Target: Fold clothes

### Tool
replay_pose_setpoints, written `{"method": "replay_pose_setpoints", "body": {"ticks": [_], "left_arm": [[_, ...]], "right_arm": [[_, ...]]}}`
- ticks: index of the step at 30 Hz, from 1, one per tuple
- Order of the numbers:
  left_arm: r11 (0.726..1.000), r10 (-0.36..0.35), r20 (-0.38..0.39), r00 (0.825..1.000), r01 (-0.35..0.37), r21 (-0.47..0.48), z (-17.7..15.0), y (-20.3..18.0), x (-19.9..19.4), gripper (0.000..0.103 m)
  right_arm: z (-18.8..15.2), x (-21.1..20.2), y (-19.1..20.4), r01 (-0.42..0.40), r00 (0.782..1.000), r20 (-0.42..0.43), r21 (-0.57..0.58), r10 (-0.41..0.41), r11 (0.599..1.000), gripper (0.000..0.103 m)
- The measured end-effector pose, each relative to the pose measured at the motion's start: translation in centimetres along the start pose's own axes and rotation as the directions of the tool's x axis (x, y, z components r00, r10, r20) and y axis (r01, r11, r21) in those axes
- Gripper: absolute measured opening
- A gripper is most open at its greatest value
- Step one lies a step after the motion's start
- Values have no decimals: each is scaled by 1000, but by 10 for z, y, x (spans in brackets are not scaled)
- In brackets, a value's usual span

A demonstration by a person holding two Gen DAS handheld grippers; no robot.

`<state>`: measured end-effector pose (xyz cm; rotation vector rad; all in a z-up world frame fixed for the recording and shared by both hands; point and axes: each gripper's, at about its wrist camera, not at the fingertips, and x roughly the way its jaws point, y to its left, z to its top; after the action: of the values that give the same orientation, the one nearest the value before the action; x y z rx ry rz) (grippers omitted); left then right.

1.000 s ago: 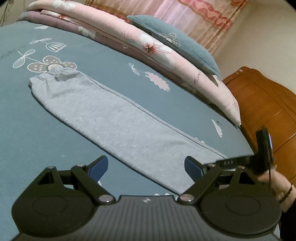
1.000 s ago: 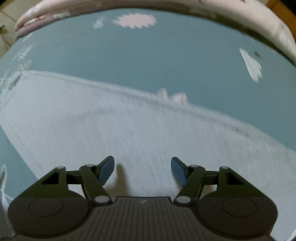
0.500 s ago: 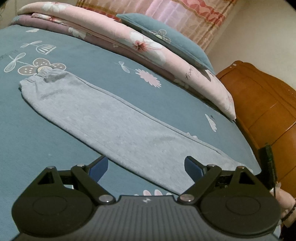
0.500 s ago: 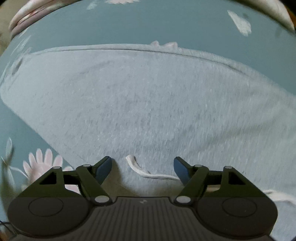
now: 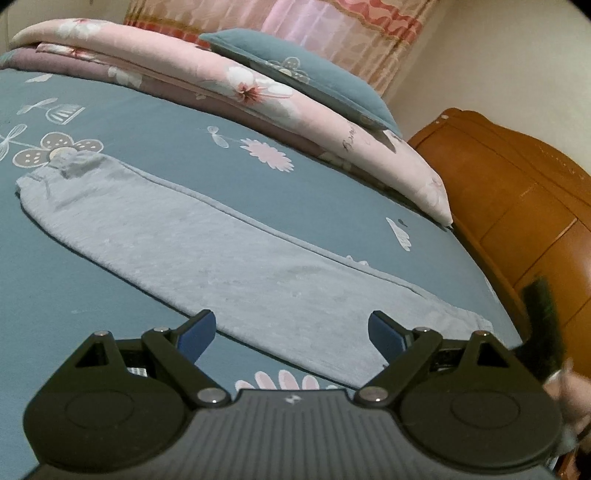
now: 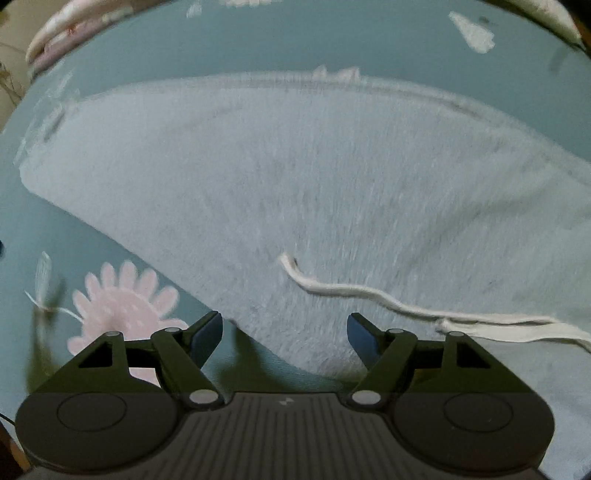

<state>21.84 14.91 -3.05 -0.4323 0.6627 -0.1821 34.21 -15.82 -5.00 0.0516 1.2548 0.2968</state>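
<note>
Left wrist view: a pair of light grey knitted trousers [image 5: 207, 251], folded lengthwise into one long strip, lay flat on a teal bedsheet printed with pale flowers [image 5: 332, 192]. The strip ran diagonally from its gathered cuff at the upper left to its waistband end at the lower right, near the edge of the bed. The left gripper [image 5: 293, 330], black with blue pads, hung above the near edge of the trousers with its fingers spread wide and nothing between them. Beyond the trousers, a folded pink floral quilt [image 5: 258, 96] lay along the far side of the bed, with a teal pillow [image 5: 306, 81] resting on top of it. A pink patterned curtain [image 5: 332, 26] hung behind them, and an orange-brown wooden headboard [image 5: 517, 206] stood at the right. At the right margin, part of a hand [image 5: 565, 387] and a dark blurred device could be seen, too unclear to describe further.

Right wrist view: the right gripper [image 6: 284, 336] pointed steeply down over the waist end of the same trousers [image 6: 295, 177], with the fabric's curved lower edge between its spread, empty fingers. A white flat drawstring [image 6: 369, 291] trailed across the grey fabric from the right, its free end lying ahead of the right finger. A pink flower print [image 6: 118, 295] on the sheet showed just beside the left finger. This view was motion-blurred.
</note>
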Motion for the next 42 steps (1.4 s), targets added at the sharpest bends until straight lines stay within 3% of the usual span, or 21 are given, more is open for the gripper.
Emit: {"method": "replay_pose_setpoints", "body": {"ticks": [7, 11, 14, 17, 22, 28, 32, 37, 39, 42], "left_arm": [[997, -20, -6, 1000, 20, 80, -6, -26, -2, 90], [990, -28, 2, 1000, 28, 142, -13, -45, -10, 90], [983, -30, -21, 999, 33, 179, -24, -61, -12, 90], [975, -27, -65, 998, 40, 219, -39, -84, -14, 90], [949, -14, -138, 990, 57, 310, -65, -128, -26, 89], [921, -83, -173, 981, 142, 362, -99, -173, -50, 90], [902, -99, -185, 978, 166, 398, -119, -196, -55, 90], [880, -97, -205, 974, 181, 439, -137, -213, -59, 89], [871, -96, -210, 973, 185, 456, -141, -217, -64, 90], [860, -114, -207, 972, 201, 469, -149, -222, -71, 90]], "right_arm": [[-18, -99, -13, 59, 986, 157, 0, -58, 998, 78], [-59, -146, -36, 97, 968, 228, 40, -103, 995, 80], [-98, -159, -61, 104, 961, 248, 78, -121, 991, 82], [-136, -153, -90, 83, 968, 225, 135, -112, 987, 82], [-189, -124, -121, 149, 960, 215, 163, -182, 975, 82], [-241, -81, -132, 198, 950, 220, 133, -223, 971, 83], [-263, -73, -135, 133, 935, 309, 145, -172, 981, 102], [-273, -67, -129, 158, 912, 365, 109, -187, 981, 103], [-276, -79, -137, 105, 923, 355, 138, -148, 985, 101], [-299, -111, -164, -40, 895, 441, 238, -71, 970, 95]]}}
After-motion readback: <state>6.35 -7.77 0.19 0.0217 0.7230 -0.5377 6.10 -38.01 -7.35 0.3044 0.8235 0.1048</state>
